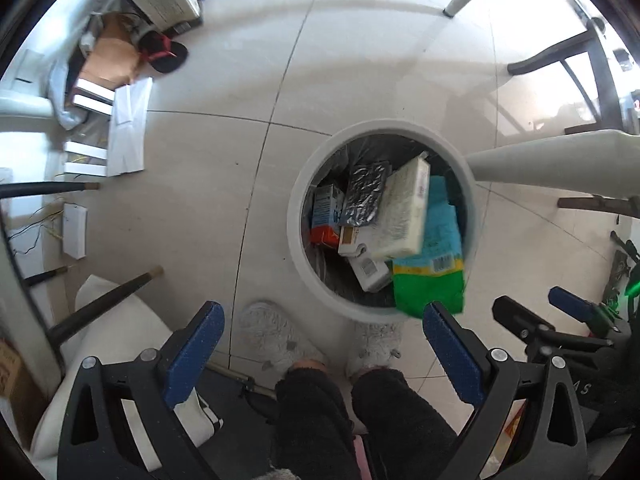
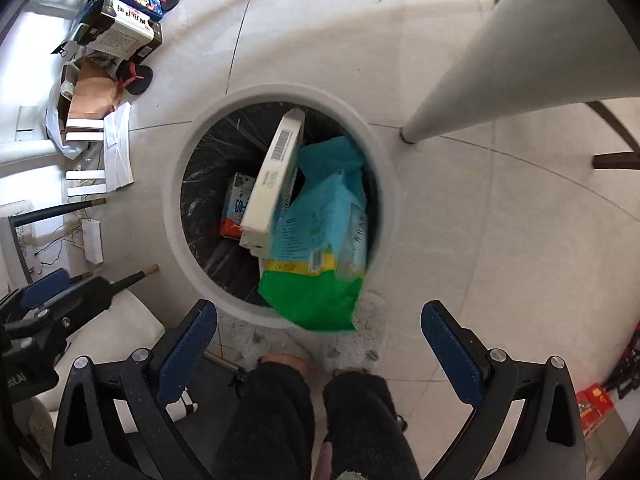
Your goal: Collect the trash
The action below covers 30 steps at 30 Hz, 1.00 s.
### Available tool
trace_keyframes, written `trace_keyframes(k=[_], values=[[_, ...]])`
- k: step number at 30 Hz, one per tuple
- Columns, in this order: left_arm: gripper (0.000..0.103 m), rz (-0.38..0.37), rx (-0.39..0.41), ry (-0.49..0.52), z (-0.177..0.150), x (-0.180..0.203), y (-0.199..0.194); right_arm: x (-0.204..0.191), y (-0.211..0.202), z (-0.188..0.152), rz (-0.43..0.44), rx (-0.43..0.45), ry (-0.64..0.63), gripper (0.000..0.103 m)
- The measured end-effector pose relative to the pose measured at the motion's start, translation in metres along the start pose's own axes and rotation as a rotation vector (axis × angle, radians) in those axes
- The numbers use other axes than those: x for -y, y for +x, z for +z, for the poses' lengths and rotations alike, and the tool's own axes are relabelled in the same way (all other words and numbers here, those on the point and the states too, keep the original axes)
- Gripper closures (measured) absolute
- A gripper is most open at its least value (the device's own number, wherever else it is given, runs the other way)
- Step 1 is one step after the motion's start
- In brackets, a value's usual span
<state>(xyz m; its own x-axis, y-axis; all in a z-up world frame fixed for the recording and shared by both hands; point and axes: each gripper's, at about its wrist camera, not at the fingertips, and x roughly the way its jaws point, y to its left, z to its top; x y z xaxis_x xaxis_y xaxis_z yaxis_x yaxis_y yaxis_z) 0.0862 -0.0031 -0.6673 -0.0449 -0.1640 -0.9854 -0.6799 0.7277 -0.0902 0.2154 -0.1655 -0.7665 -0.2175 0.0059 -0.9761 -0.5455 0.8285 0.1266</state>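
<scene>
Left tool (image 1: 323,342) and right tool (image 2: 319,340): jaws apart, empty, above the bin (image 2: 384,184). Inside: green bag (image 2: 316,300), white box (image 2: 272,188), other packaging.

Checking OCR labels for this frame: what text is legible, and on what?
Nothing reads with certainty.
Cream box in the bin: barcode, print too blurred.
Green-blue bag: barcode, print blurred.
Blue-orange carton: large characters, not clear.
Floor box: print unreadable.
</scene>
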Motion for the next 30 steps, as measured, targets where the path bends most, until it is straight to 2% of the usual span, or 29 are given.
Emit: trace_keyframes(k=[7, 15, 22, 25, 30], values=[[0.002, 0.026, 0.042, -0.010, -0.040, 0.010, -0.084, 0.005, -0.102, -0.038, -0.024, 0.055, 0.005, 0.000], [0.002, 0.002, 0.102, 0.043, -0.081, 0.038, -0.212, 0.011, -0.254, -0.093, 0.050, 0.097, 0.014, 0.000], [0.002, -0.115, 0.167, 0.122, -0.106, 0.050, -0.330, 0.004, -0.397, -0.141, 0.142, 0.153, 0.008, 0.000], [0.002, -0.142, 0.215, 0.179, -0.116, 0.054, -0.376, -0.004, -0.453, -0.162, 0.192, 0.190, 0.003, 0.000], [0.002, -0.227, 0.258, 0.242, -0.131, 0.044, -0.436, -0.016, -0.525, -0.197, 0.261, 0.238, 0.023, 0.000]])
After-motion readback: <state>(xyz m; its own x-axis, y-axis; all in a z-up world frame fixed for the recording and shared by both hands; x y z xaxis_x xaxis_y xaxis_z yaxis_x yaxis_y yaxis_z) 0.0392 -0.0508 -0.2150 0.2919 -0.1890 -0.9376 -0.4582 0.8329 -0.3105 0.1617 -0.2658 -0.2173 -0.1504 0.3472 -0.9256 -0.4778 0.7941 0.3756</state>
